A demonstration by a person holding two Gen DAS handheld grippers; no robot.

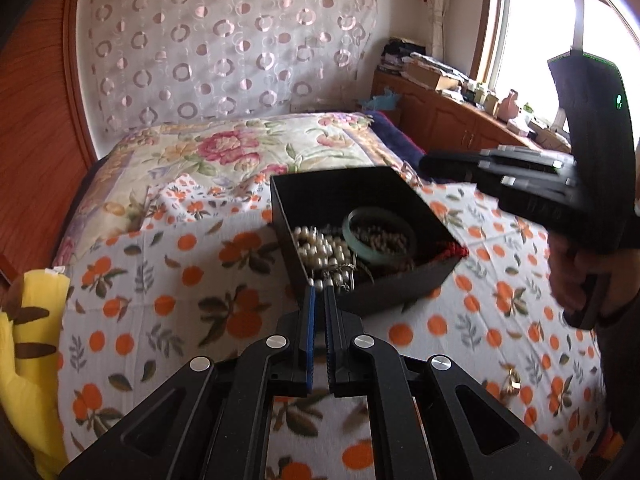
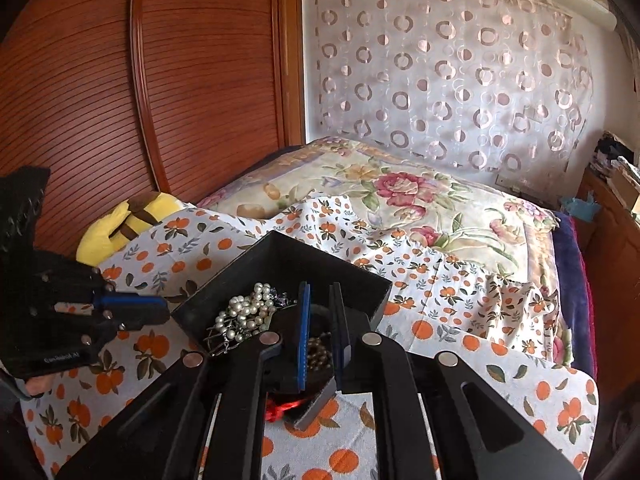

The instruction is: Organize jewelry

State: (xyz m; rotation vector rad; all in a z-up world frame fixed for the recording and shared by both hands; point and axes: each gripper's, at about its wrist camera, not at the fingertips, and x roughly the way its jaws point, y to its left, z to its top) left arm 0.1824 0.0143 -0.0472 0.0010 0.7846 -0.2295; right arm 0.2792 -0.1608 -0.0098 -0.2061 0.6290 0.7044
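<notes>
- Sitting on the orange-print blanket that covers the bed is an open black box; in it lie a tangle of white pearl strands, a green bangle ringed around brownish beads, and something red at the box's far right corner.
- The left gripper points down at the near wall of the box, its blue-padded fingers clenched together with nothing between them; its tips sit just at the rim, beside the pearls.
- The right gripper reaches over the box from the other side, its fingers slightly apart and gripping nothing; brownish beads show through the narrow gap below them.
- A small gold-coloured piece lies on the blanket, well apart from the box, too blurred to name.
- A yellow plush toy rests at the bed's edge by the wooden wardrobe.
</notes>
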